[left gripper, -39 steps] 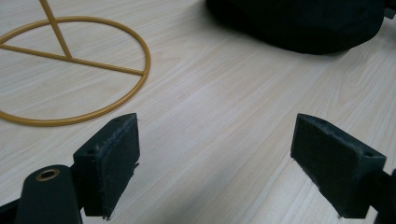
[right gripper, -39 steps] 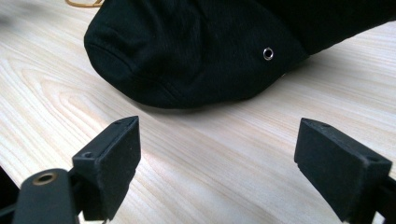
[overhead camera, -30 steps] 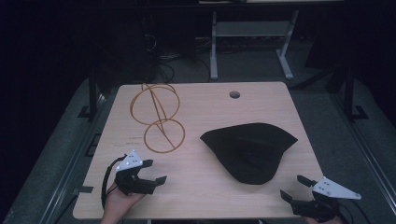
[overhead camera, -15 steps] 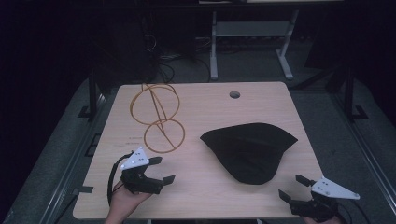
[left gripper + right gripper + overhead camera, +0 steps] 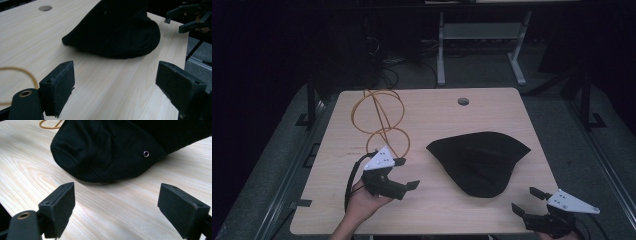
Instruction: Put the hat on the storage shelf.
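Observation:
A black cap (image 5: 479, 161) lies flat on the wooden table (image 5: 432, 112), right of centre. It fills the far part of the left gripper view (image 5: 117, 27), and in the right gripper view the cap (image 5: 112, 147) shows a small metal eyelet (image 5: 146, 153). A yellow wire stand of looped rings (image 5: 379, 117) stands at the back left. My left gripper (image 5: 407, 173) hovers over the front left of the table, open, pointing right toward the cap with nothing between its jaws. My right gripper (image 5: 528, 200) is at the front right corner, open and apart from the cap.
A round cable hole (image 5: 463, 101) sits near the table's far edge. Beyond the table stands a grey metal frame (image 5: 477, 40) on a dark floor, with cables (image 5: 392, 65) behind. The right gripper (image 5: 192, 17) appears far off in the left gripper view.
My left gripper has moved right and forward, toward the cap and nearer the wire stand's base. The right gripper has stayed about where it was.

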A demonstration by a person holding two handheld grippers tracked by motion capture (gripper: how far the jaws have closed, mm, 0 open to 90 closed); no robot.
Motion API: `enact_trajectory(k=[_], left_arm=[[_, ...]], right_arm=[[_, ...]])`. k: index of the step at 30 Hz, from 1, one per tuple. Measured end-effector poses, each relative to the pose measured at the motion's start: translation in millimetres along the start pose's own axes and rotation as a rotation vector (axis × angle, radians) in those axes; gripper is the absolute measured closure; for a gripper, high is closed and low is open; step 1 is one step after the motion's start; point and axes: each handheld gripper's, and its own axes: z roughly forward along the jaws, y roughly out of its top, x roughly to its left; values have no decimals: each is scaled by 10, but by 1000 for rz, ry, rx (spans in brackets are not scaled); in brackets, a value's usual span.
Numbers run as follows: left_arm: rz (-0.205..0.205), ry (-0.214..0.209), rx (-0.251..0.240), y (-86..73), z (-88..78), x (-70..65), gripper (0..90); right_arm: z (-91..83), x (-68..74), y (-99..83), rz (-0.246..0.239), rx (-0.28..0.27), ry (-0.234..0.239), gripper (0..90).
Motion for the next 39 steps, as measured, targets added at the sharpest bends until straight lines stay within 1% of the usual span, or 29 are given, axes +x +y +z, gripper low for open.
enact_trajectory(k=[3, 6, 10, 13, 16, 18, 24, 25, 26, 28, 29, 30, 32, 33, 34, 35, 36, 37, 38, 39], left_arm=[[29, 0, 3, 149, 55, -12, 151], [44, -4, -3, 279, 110, -16, 152], [74, -9, 28, 467, 241, 17, 151], [86, -16, 40, 578, 350, 58, 151], [87, -30, 52, 686, 487, 109, 151], [101, -30, 85, 759, 593, 140, 152], [110, -40, 141, 863, 789, 224, 156], [105, -40, 141, 864, 822, 234, 159], [93, -45, 152, 865, 856, 246, 163], [99, -44, 195, 863, 929, 270, 163], [105, -51, 215, 857, 968, 282, 171], [104, -56, 223, 847, 999, 286, 206], [114, -73, 249, 835, 1033, 294, 254], [116, -93, 256, 824, 1047, 289, 310], [130, -90, 261, 813, 1058, 275, 365], [136, -85, 262, 799, 1067, 257, 390], [135, -98, 263, 788, 1068, 248, 437], [147, -117, 267, 774, 1062, 246, 493], [146, -125, 272, 766, 1061, 237, 543], [155, -139, 283, 756, 1063, 224, 581]], right_arm=[[8, -10, -7, -3, 4, 6, 139], [7, -12, -8, -3, 5, 12, 139], [2, -13, -14, 8, 5, 16, 139], [8, -26, -21, 9, 8, 20, 139], [1, -31, -23, 16, 9, 22, 139], [-9, -37, -24, 16, 3, 21, 139], [-16, -61, -36, 23, 4, 29, 139], [-18, -64, -38, 23, 5, 29, 139], [-18, -67, -38, 24, 3, 30, 139], [-18, -71, -37, 21, -1, 31, 139], [-19, -69, -36, 22, -1, 32, 139], [-19, -65, -36, 25, -1, 33, 139], [-15, -63, -35, 22, 1, 35, 139], [-11, -63, -34, 20, 0, 35, 139], [-10, -60, -33, 20, 0, 36, 139], [-9, -55, -31, 19, 1, 36, 139], [-5, -50, -30, 18, 0, 37, 139], [-1, -43, -27, 16, 1, 38, 139], [5, -37, -25, 14, 3, 39, 139], [10, -31, -22, 13, 1, 39, 139]])
